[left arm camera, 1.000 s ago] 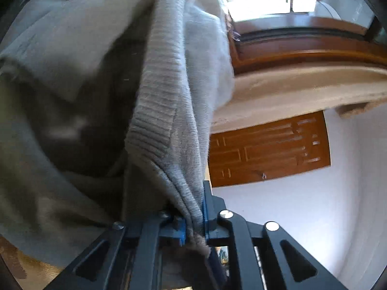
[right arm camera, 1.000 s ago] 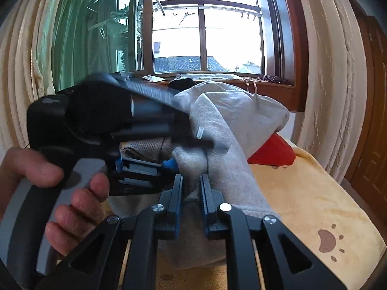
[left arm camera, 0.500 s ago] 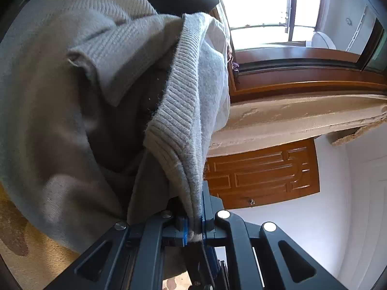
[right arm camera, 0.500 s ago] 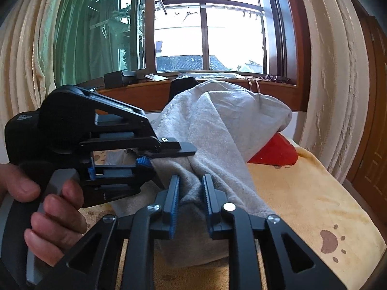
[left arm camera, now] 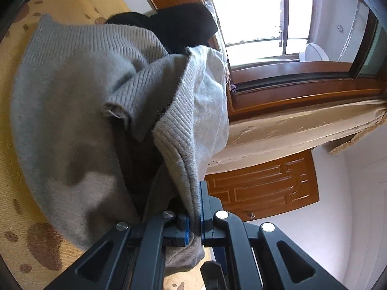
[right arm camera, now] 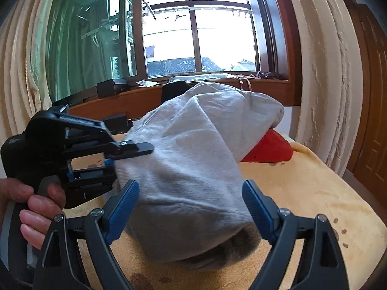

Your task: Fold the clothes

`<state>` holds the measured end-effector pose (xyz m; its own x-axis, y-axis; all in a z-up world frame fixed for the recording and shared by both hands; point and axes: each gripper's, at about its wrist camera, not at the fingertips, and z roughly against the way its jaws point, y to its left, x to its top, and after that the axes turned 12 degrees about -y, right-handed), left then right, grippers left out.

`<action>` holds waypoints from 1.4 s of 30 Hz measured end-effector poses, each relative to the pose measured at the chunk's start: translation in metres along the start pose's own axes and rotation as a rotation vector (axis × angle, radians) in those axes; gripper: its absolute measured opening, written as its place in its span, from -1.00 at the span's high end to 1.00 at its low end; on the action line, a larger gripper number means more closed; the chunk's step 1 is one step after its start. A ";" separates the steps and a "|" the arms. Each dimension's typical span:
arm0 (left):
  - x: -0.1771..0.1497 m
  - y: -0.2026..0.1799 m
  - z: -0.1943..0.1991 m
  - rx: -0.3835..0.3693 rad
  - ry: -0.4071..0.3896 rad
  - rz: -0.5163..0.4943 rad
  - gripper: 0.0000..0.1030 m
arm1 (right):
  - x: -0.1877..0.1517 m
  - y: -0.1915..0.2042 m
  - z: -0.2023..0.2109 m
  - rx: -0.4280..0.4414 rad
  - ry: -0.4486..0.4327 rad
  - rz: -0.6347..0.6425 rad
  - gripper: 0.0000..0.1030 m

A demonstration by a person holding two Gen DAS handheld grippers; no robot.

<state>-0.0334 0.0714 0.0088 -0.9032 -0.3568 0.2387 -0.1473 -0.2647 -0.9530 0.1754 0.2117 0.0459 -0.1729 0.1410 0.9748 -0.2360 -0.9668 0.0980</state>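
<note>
Right wrist view: yellow fleece blanket w/ brown paw prints (right arm camera: 302, 193) has open room on its right side. Bulky grey knit sweater (right arm camera: 188, 159) lies on it, long axis running from the camera twd the window. Right gripper (right arm camera: 191, 207) jaws just opened wide, near end of sweater between them, pads not pressing. Left gripper (left arm camera: 194, 224), nearer the ribbed hem (left arm camera: 176, 145), is clamped on it.
</note>
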 end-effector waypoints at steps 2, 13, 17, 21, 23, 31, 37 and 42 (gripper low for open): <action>0.001 -0.004 -0.001 -0.012 -0.011 0.004 0.89 | 0.000 -0.004 0.000 -0.004 -0.002 -0.019 -0.85; 0.025 -0.020 0.050 -0.027 -0.143 -0.095 0.89 | 0.001 -0.010 -0.001 -0.013 -0.002 -0.041 -0.99; 0.024 -0.025 0.071 -0.022 -0.158 -0.165 0.89 | 0.001 -0.016 0.000 -0.018 -0.008 -0.071 -0.99; 0.013 -0.019 0.096 -0.004 -0.138 -0.223 0.89 | 0.004 -0.027 0.004 -0.003 -0.028 -0.110 -0.99; 0.007 -0.005 0.117 0.005 -0.129 -0.238 0.89 | 0.010 -0.035 0.006 0.009 -0.025 -0.133 -0.99; -0.025 0.006 0.189 0.061 -0.124 -0.397 0.89 | 0.078 -0.056 0.014 0.027 -0.076 0.024 -0.99; -0.029 0.024 0.255 0.115 -0.174 -0.406 0.89 | 0.113 -0.035 -0.014 0.140 -0.084 0.237 -0.99; -0.019 0.029 0.330 0.202 -0.305 -0.400 0.89 | 0.115 -0.001 -0.057 0.321 0.011 0.293 -0.99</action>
<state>0.1127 -0.2254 0.0386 -0.6299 -0.4290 0.6475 -0.3483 -0.5891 -0.7292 0.1010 0.2408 0.1466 -0.1992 -0.1489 0.9686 0.1336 -0.9833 -0.1237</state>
